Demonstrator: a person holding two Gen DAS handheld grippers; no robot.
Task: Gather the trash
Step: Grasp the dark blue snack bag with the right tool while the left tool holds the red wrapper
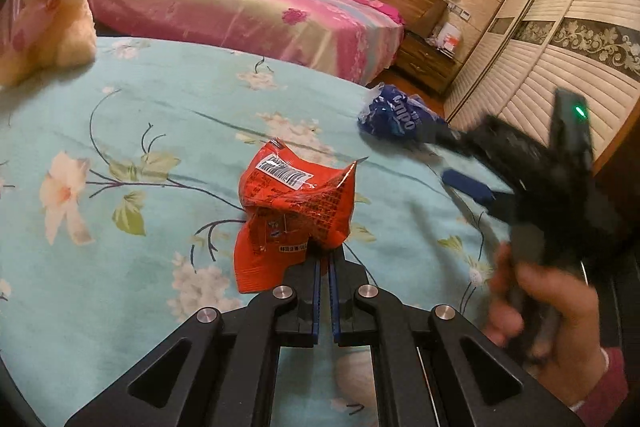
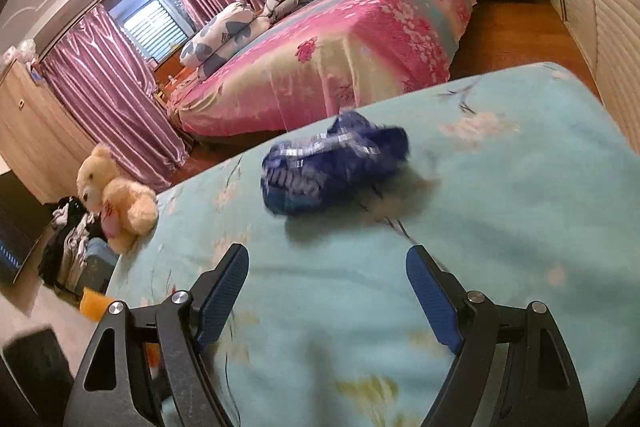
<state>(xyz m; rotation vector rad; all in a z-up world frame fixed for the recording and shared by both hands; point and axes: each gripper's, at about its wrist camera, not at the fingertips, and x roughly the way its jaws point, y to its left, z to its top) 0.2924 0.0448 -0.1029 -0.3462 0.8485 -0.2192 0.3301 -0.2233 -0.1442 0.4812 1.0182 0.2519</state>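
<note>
Home bedroom, made bed point(image 2: 340, 59), curtains point(image 2: 108, 87), wardrobe point(image 1: 560, 39), teddy point(image 2: 116, 195)

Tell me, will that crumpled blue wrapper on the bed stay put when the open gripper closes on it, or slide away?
The blue wrapper looks like thin crinkled film, so it is probably very light and may skid on the bedsheet if nudged. Being crumpled, it should squash rather than resist. The right gripper, jaws wide apart, would likely need to close fully.

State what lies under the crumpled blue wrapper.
The blue wrapper rests on the turquoise floral bedsheet, ahead of the open right tool. Anything beneath the wrapper itself is covered.
</note>
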